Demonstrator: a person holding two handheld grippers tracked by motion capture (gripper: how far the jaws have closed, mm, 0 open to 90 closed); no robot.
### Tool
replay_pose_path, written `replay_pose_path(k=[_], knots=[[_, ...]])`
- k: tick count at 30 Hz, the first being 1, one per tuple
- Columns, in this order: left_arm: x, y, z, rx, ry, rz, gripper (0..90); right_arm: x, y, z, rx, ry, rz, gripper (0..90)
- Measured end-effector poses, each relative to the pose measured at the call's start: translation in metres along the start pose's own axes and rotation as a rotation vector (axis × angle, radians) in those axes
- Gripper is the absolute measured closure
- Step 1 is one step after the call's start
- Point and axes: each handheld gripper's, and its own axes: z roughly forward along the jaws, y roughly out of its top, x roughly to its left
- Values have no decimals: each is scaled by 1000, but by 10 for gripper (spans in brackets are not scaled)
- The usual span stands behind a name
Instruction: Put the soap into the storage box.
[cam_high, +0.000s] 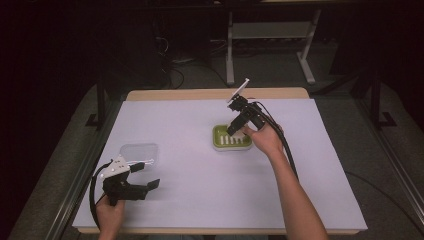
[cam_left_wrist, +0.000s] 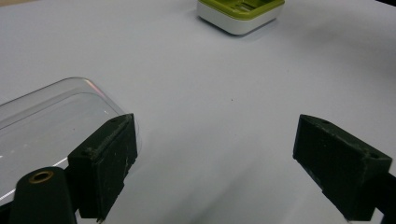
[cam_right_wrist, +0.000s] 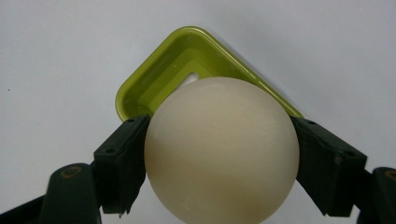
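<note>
A smooth cream ball is clamped between the two black jaws of my right gripper. It hangs just above a green slotted dish with a white base. In the high view the right gripper points down over that dish at the table's middle. My left gripper rests low at the near left, jaws wide apart with nothing between them. A clear plastic tray lies just beyond it, and its rim sits against the left jaw's outer side.
A white sheet covers the table, and a wooden edge shows at the far side. The green dish shows far ahead in the left gripper view. Dark floor and metal frame legs lie beyond the table.
</note>
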Motion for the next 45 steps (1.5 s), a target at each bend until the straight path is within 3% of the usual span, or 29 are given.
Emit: replay_pose_path(k=[45], knots=[[0, 0, 0, -6, -3, -6, 129, -1, 10, 31, 26, 18, 30, 231]])
